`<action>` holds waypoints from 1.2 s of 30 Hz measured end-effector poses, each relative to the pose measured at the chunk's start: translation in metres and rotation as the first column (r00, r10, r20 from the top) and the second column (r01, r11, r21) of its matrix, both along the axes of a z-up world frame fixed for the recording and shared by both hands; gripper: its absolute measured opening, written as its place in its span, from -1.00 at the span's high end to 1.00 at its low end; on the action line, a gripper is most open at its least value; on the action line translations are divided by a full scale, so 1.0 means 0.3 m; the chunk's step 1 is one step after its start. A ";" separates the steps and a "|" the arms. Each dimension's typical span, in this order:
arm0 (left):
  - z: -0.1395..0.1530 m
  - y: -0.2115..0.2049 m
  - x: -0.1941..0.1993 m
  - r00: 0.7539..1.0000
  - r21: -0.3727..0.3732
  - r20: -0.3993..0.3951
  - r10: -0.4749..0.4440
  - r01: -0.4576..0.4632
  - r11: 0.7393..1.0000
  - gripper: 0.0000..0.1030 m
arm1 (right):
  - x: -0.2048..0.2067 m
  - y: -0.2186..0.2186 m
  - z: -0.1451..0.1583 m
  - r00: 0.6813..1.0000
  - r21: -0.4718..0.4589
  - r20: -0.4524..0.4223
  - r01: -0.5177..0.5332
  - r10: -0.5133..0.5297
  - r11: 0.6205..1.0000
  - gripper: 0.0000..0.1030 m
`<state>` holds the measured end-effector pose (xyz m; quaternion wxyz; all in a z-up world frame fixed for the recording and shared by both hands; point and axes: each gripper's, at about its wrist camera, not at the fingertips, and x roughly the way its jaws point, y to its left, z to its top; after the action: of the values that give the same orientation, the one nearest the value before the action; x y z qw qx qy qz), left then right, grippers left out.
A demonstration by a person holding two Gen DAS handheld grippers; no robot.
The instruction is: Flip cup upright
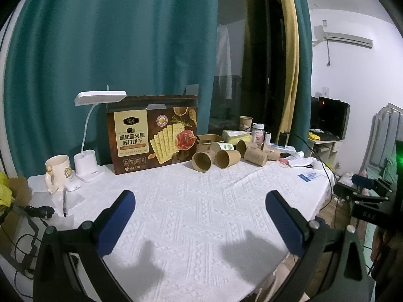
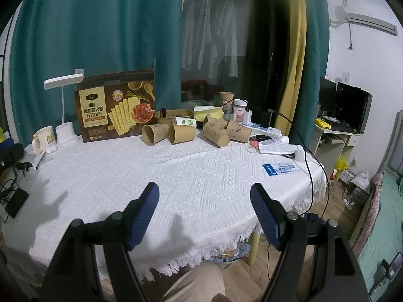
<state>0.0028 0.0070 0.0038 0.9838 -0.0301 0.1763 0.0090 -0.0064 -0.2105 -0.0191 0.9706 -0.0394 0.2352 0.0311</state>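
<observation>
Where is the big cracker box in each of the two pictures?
Left wrist view: the cracker box stands left of centre, at the back of the table.
Right wrist view: the cracker box stands further left, upper part of the picture.
Shared landmark: the white desk lamp just left of it.

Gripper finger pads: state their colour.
Dark blue ribbed finger pads, on black tongs; the right wrist view shows them best.

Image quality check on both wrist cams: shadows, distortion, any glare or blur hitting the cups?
Left wrist: strong fisheye vignette, open left claw casts soft double shadows on the tablecloth; tipped paper cups sharp, evenly lit. Right wrist: same barrel bending, right claw open, window reflects hanging clothes, no glare on cups.
</observation>
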 end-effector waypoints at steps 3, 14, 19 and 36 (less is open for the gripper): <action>0.002 -0.003 -0.004 1.000 0.004 0.004 0.002 -0.002 1.000 -1.00 | 0.001 0.000 0.002 1.000 0.000 0.000 -0.002 0.002 1.000 -0.41; 0.006 -0.003 -0.004 1.000 0.006 0.005 0.002 -0.002 1.000 -1.00 | -0.001 0.002 0.004 1.000 0.001 0.002 -0.002 0.002 1.000 -0.41; 0.006 -0.004 -0.004 1.000 0.006 0.005 0.003 -0.003 1.000 -1.00 | 0.000 0.003 0.004 1.000 0.002 0.004 -0.002 0.002 1.000 -0.41; -0.081 -0.105 0.328 0.953 -0.089 -0.267 -0.143 0.123 0.988 -1.00 | 0.258 -0.260 -0.076 0.989 0.095 -0.122 0.095 -0.083 0.991 -0.41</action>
<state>0.1011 -0.0245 -0.0204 0.9468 -0.0519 0.3119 -0.0596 0.0710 -0.2883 -0.0420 0.9562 0.0221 0.2918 0.0018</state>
